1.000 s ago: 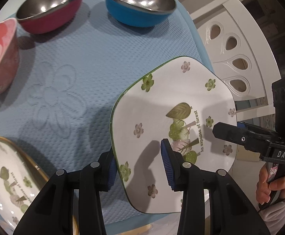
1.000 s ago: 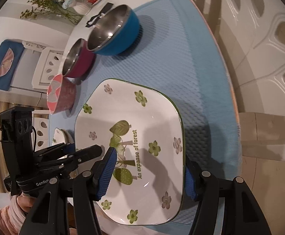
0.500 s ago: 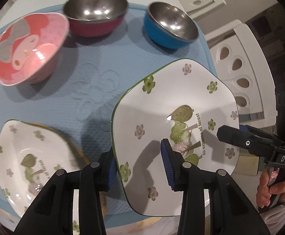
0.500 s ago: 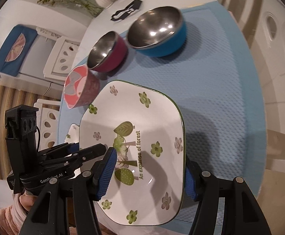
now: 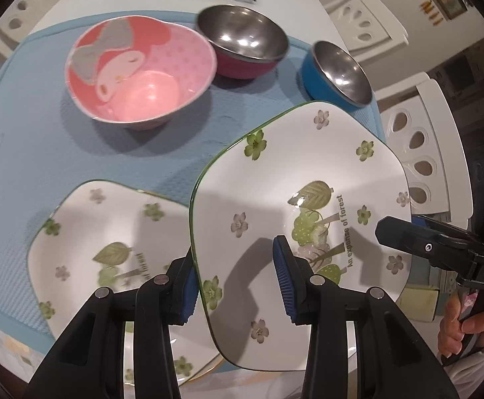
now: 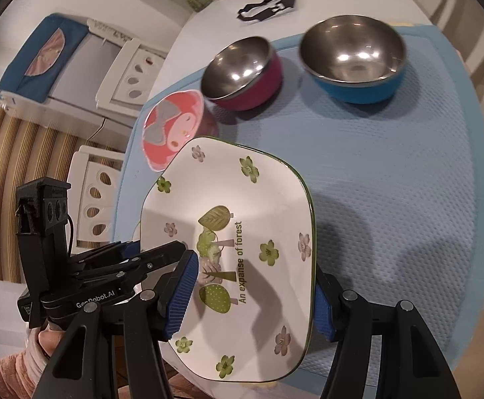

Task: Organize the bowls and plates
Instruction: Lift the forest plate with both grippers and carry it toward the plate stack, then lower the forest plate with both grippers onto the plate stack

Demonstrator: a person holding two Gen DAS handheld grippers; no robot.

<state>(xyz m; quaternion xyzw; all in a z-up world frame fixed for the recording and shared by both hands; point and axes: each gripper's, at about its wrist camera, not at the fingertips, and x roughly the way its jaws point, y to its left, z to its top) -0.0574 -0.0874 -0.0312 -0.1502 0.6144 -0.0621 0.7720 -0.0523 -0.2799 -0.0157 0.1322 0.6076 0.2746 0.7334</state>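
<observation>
Since the earlier frame, you have carried the flowered plate (image 5: 295, 173) leftward, and now it overlaps the second flowered plate (image 5: 108, 232) lying on the blue mat (image 5: 19, 166). Your left gripper (image 5: 235, 282) pinches the plate's left edge; your right gripper (image 6: 251, 296) pinches its right edge. Ahead of both grippers stand the pink bowl (image 5: 142, 73), the magenta bowl (image 5: 245, 43) and the blue bowl (image 5: 335, 73).

The plate (image 6: 242, 232) reads "An expanse of forest"; gripper labels: "DAS", "GenRobot.AI".
</observation>
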